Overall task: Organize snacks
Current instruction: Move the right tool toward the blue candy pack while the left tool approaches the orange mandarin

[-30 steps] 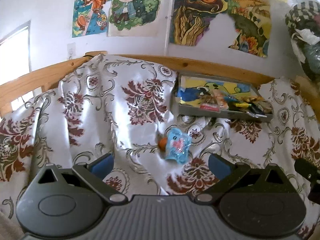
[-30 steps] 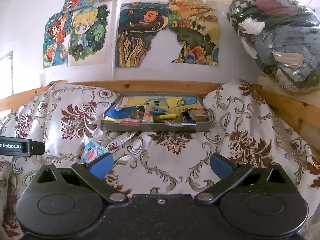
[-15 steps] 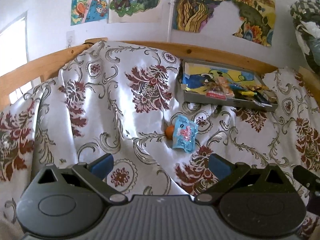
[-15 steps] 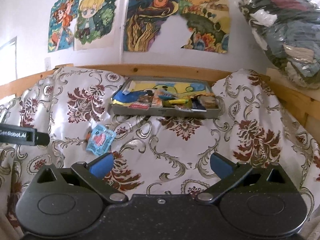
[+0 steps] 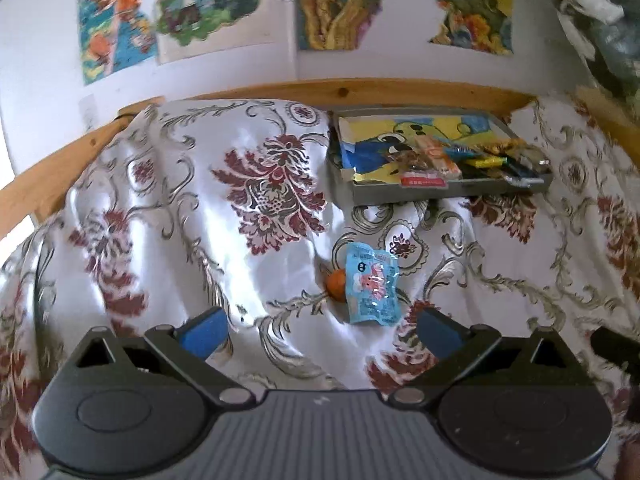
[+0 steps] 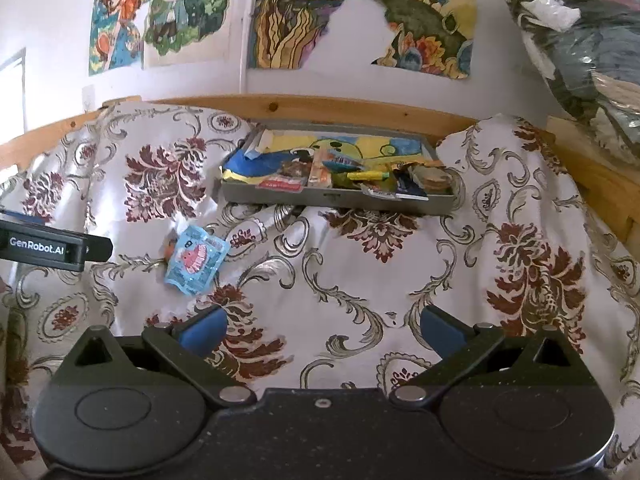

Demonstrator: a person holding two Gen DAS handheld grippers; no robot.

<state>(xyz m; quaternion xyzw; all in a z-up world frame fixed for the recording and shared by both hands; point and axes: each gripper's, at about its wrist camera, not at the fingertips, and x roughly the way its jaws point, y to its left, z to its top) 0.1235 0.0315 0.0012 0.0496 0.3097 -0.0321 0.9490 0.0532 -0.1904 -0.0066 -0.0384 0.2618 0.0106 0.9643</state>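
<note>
A light blue snack packet (image 5: pixel 372 290) lies on the floral cloth, and a small orange round thing (image 5: pixel 335 281) touches its left edge. My left gripper (image 5: pixel 320 330) is open just short of the packet, with nothing between its blue pads. Behind them a grey tray (image 5: pixel 408 192) holds several snack packets. From the right wrist the same blue packet (image 6: pixel 195 261) lies to the left and the tray (image 6: pixel 280 196) stands straight ahead. My right gripper (image 6: pixel 322 330) is open and empty over bare cloth. The left gripper's black body (image 6: pixel 56 246) juts in from the left edge.
A wrinkled floral cloth (image 5: pixel 180 216) covers the whole surface. A wooden rail (image 6: pixel 360 106) runs behind it below a wall with posters (image 6: pixel 360 12). A clear bag of clothes (image 6: pixel 580 36) sits at the upper right.
Both views have shifted downward and nearer to the cloth. The blue packet now lies closer to my left gripper's right pad. Neither gripper has taken hold of anything.
</note>
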